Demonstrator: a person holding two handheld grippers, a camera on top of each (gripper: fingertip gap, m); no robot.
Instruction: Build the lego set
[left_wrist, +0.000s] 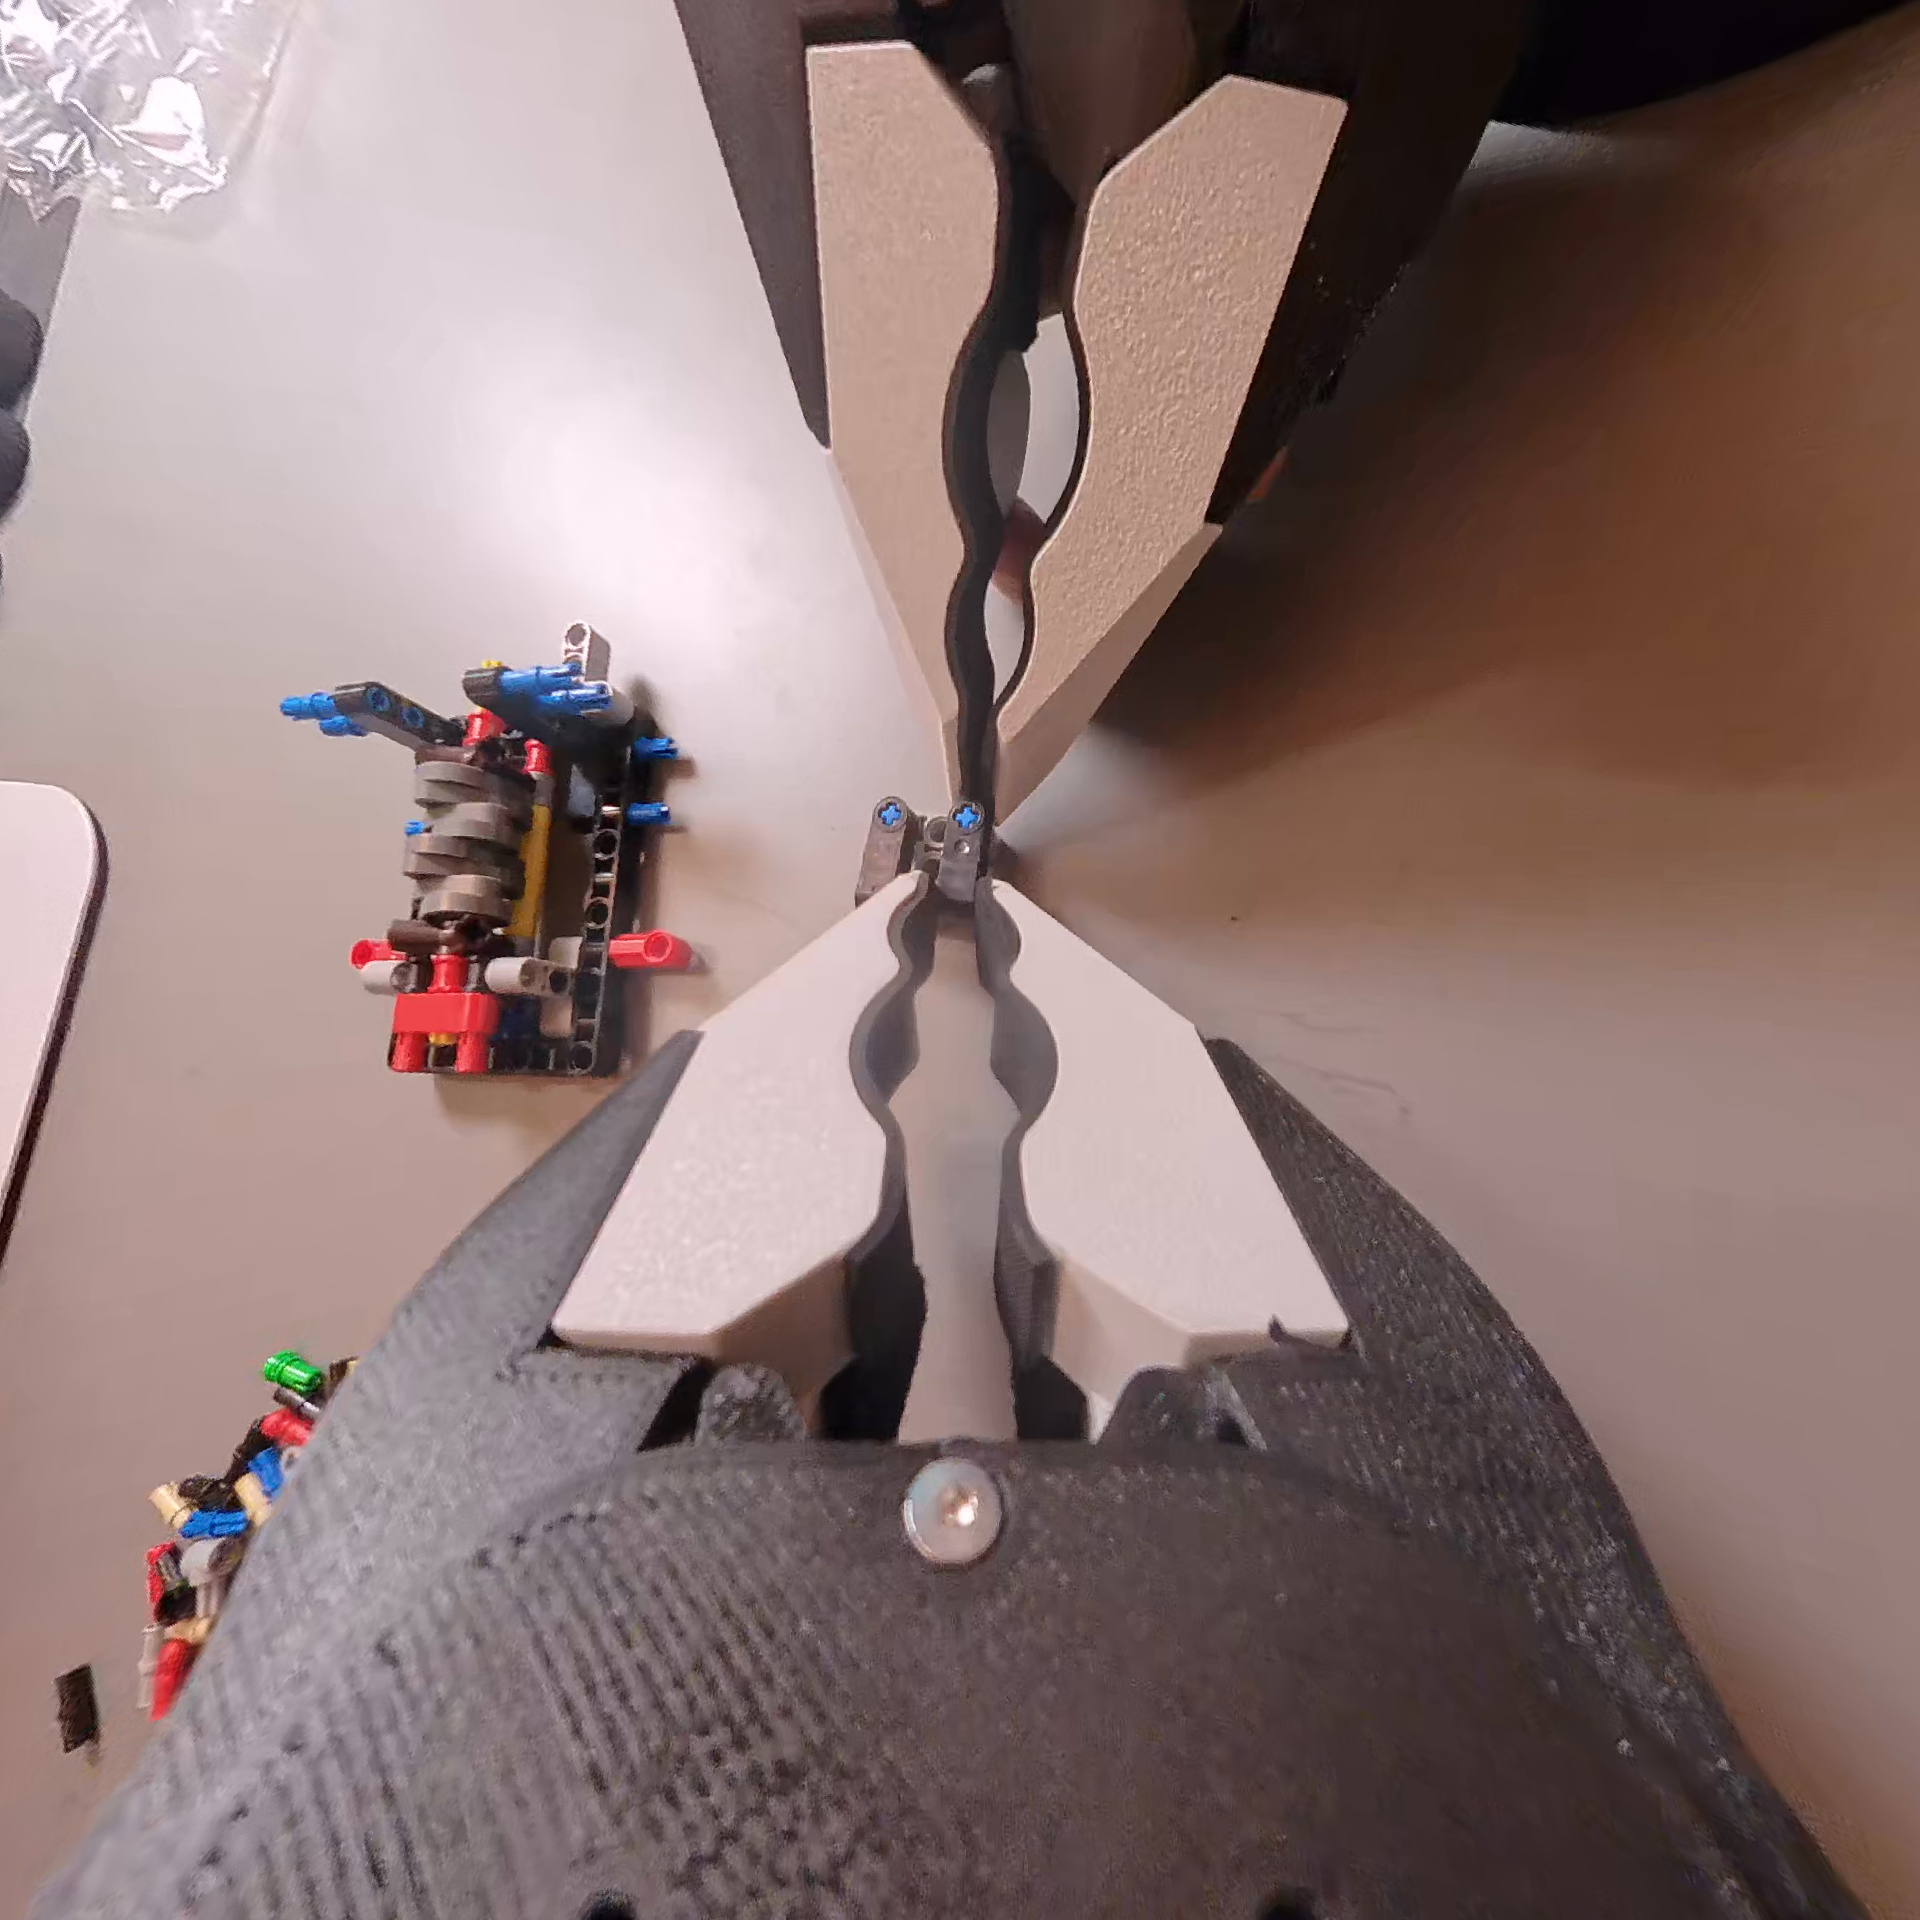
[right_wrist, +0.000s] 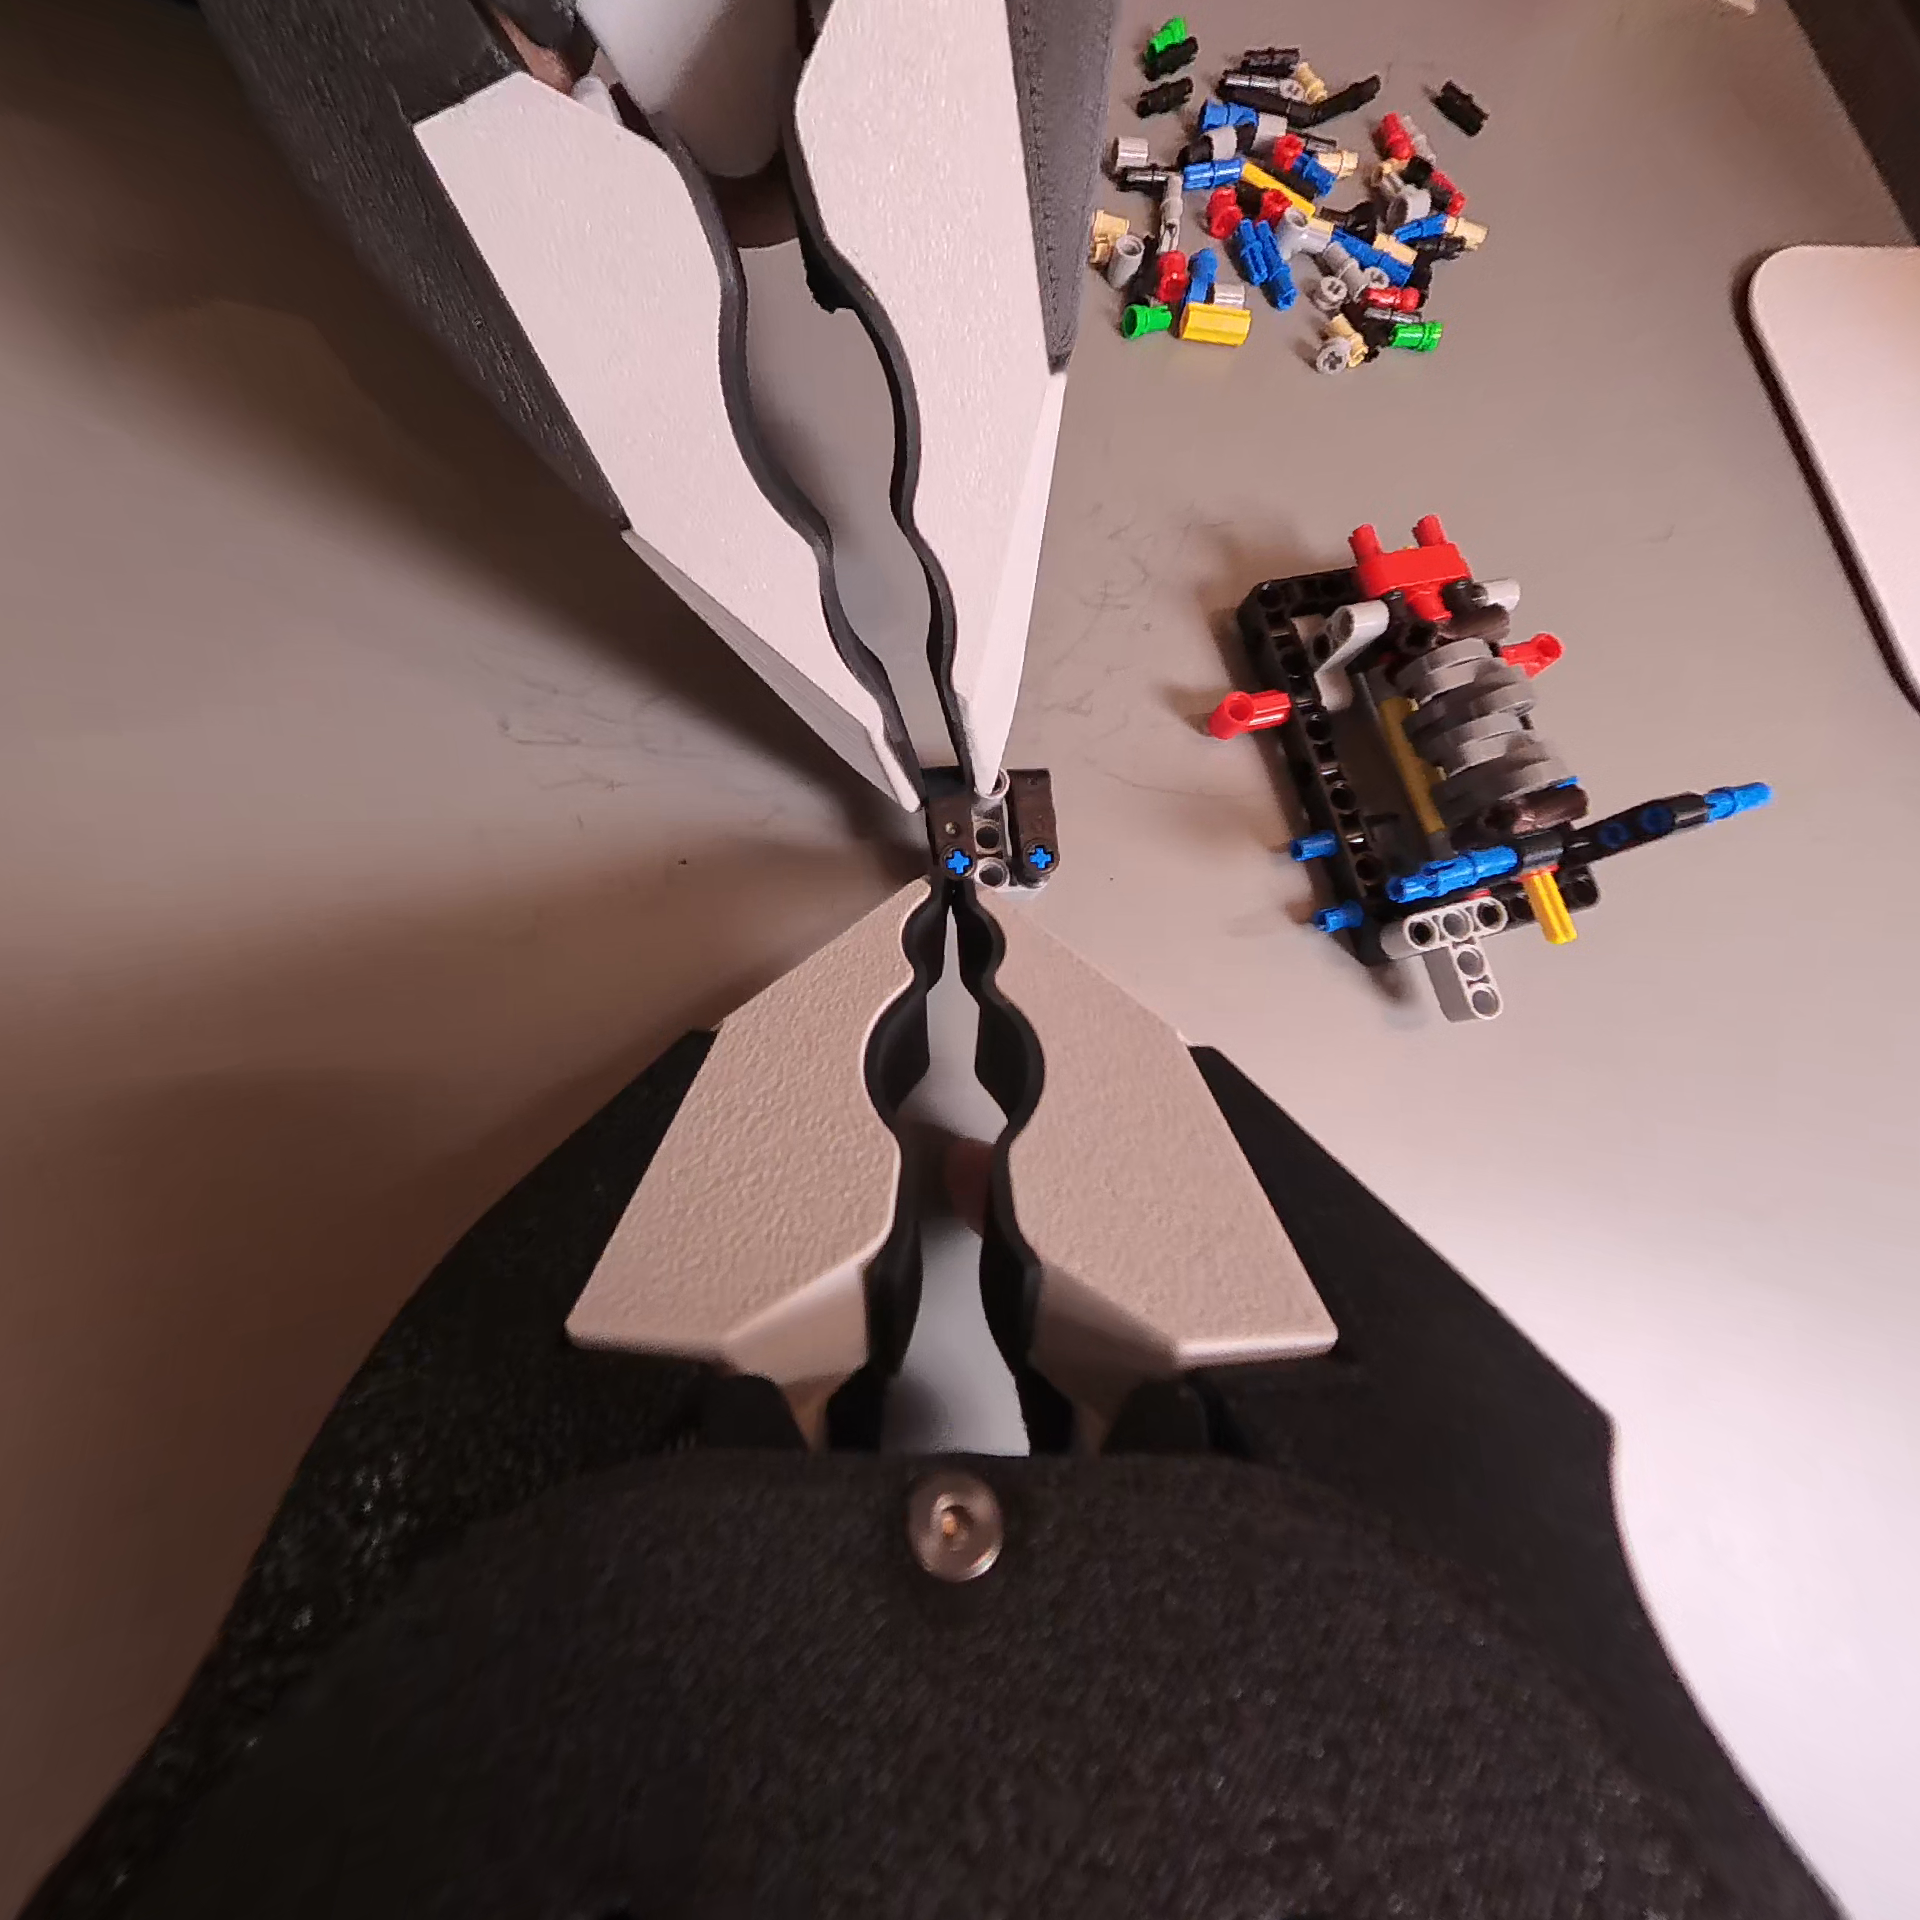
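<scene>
A small dark grey sub-assembly (left_wrist: 925, 847) with two blue pins is held just above the table between both grippers; it also shows in the right wrist view (right_wrist: 992, 831). My left gripper (left_wrist: 951, 899) is shut on its near end. My right gripper (right_wrist: 951, 891) is shut, its tips pinched on one blue pin (right_wrist: 958, 860) of the sub-assembly. In the left wrist view the right gripper (left_wrist: 977, 795) comes in from the top. The main build (left_wrist: 509, 873), a black frame with grey gears and red, blue and yellow parts, lies flat on the table (right_wrist: 1455, 748).
A pile of loose small parts (right_wrist: 1288, 197) lies beyond the main build and shows at the lower left of the left wrist view (left_wrist: 218, 1507). A crumpled clear bag (left_wrist: 114, 94) lies at the far left. A pale rounded board (right_wrist: 1849, 436) sits at the table's side. The tips of both grippers are at nearly the same place.
</scene>
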